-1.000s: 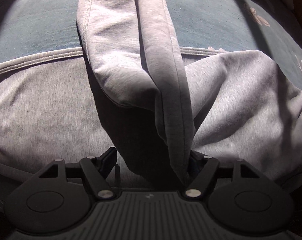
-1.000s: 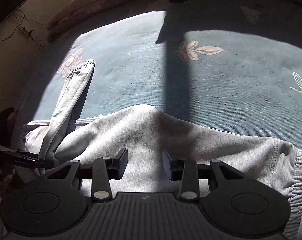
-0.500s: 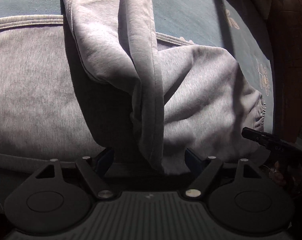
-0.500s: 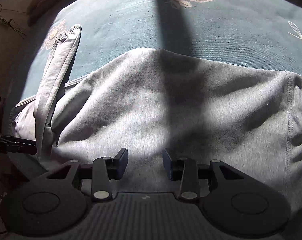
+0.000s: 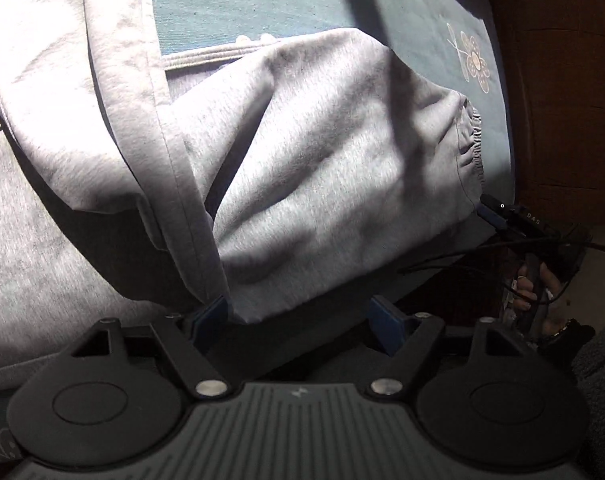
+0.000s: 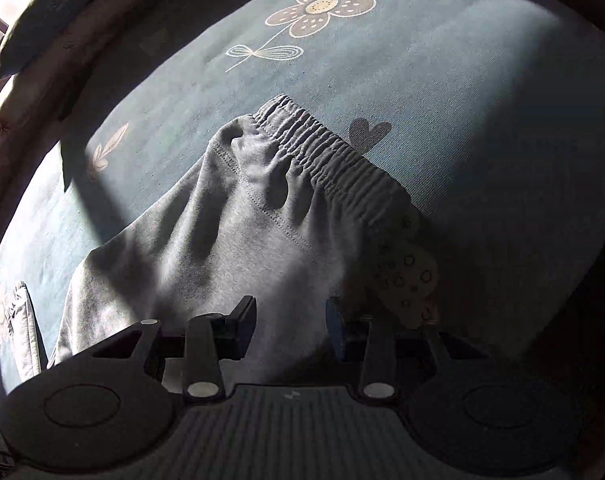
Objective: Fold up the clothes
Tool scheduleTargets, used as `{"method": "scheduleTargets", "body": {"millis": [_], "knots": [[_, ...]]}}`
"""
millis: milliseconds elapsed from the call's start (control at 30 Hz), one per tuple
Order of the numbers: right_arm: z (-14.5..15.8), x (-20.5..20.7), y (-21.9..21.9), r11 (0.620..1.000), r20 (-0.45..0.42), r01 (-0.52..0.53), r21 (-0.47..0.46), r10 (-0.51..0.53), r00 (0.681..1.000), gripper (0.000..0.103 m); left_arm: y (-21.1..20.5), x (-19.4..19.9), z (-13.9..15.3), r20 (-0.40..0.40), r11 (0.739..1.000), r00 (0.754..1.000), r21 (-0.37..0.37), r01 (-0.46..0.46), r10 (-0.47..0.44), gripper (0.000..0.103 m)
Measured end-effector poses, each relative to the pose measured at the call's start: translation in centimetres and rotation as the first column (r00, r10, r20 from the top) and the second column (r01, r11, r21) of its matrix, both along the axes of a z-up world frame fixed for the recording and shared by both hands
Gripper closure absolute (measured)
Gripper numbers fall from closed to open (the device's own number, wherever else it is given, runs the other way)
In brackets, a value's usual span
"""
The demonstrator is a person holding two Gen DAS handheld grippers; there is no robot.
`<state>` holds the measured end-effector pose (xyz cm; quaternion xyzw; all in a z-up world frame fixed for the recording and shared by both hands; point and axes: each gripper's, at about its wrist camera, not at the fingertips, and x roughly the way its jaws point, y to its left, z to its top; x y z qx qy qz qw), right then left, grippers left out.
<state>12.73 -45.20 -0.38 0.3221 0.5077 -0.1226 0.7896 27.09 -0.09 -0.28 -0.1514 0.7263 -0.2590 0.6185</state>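
Note:
Grey sweatpants (image 5: 334,168) lie on a teal flowered bedspread (image 5: 262,4). One grey leg (image 5: 118,92) is folded back over the body and runs down toward my left gripper (image 5: 298,316), which is open with the cloth edge lying against its left finger (image 5: 210,314). In the right wrist view the pants' elastic waistband (image 6: 334,152) lies ahead. My right gripper (image 6: 290,324) is open just over the grey cloth (image 6: 222,248) near the waist. The right gripper also shows in the left wrist view (image 5: 514,216), at the waistband edge.
The bedspread (image 6: 462,80) spreads beyond the waistband, with a flower print (image 6: 322,4). A brown padded bed frame (image 6: 18,120) curves along the left. Dark wood (image 5: 562,80) stands past the bed's right edge. A hand (image 5: 534,280) holds the right gripper.
The left gripper has let go of the folded leg and swung right. The right gripper has moved along the pants to the waistband end.

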Motion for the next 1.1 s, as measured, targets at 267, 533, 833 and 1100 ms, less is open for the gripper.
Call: {"method": "scheduleTargets", "body": {"millis": [267,533,833,1100], "knots": [[-2.0,0.0,-2.4,0.999,0.096,-0.048,0.021,0.046,0.994,0.06,-9.6,3.6,-0.6,0.113,0.983,0.985,0.147,0.11,-0.128,0.026],[-4.5,0.1,-1.8,0.993,0.087,-0.115,0.002,0.115,0.99,0.052,-15.5,2.7,-3.8,0.132,0.944,0.959,0.253,0.214,-0.253,0.026],[-3.9,2.3,0.0,0.969,0.038,-0.243,-0.033,0.244,0.969,0.024,-15.5,0.1,-6.4,0.206,0.944,0.938,0.239,0.228,-0.279,0.017],[-2.9,4.8,2.1,0.928,-0.046,-0.366,-0.067,0.364,0.93,0.015,-12.5,-0.1,-4.0,0.309,0.975,0.931,0.16,0.152,-0.195,0.019]]}}
